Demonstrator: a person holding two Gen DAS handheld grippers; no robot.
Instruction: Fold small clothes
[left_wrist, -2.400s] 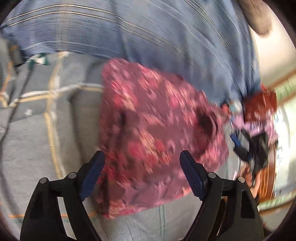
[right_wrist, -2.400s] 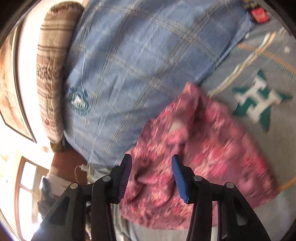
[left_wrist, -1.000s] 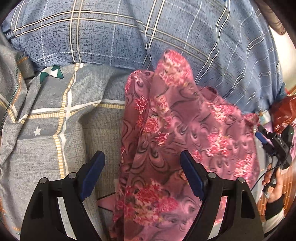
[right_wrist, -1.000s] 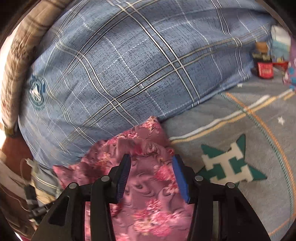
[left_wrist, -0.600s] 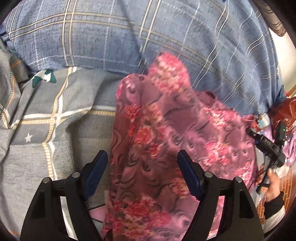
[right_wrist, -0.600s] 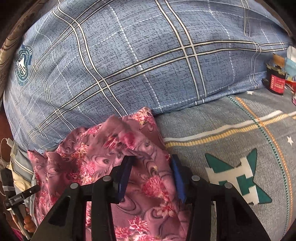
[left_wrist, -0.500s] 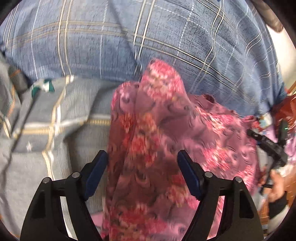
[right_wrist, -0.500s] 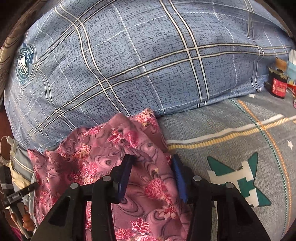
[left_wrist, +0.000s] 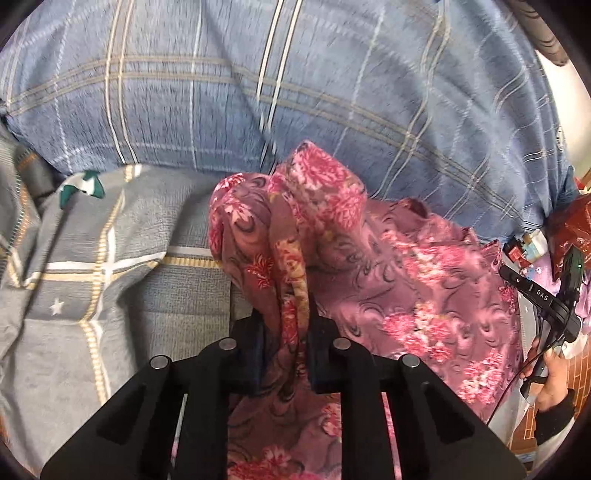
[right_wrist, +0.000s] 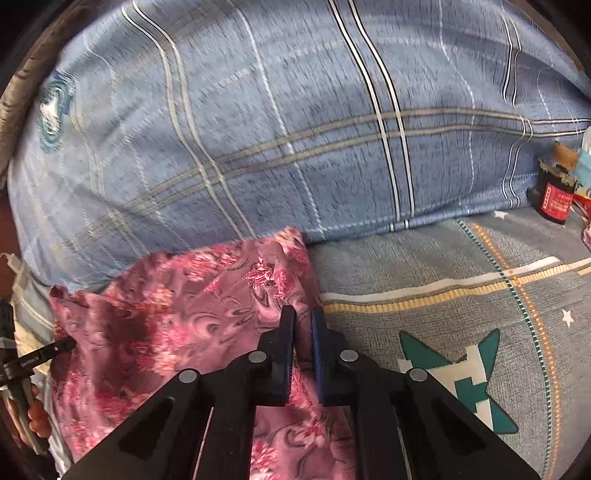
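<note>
1. Two grippers, wide apart a second ago, are now closing: left gripper (left_wrist: 286, 332) pinches a bunched ridge of the pink floral garment (left_wrist: 406, 280) at lower centre.
2. Right gripper (right_wrist: 303, 332) is closing on its edge, apparently gripped, beside the blue plaid pillow (right_wrist: 295, 129); lifting can begin.

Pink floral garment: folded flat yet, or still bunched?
Still bunched. The pink floral garment lies crumpled against the blue plaid pillow, a gathered ridge pinched in the closing left gripper.
</note>
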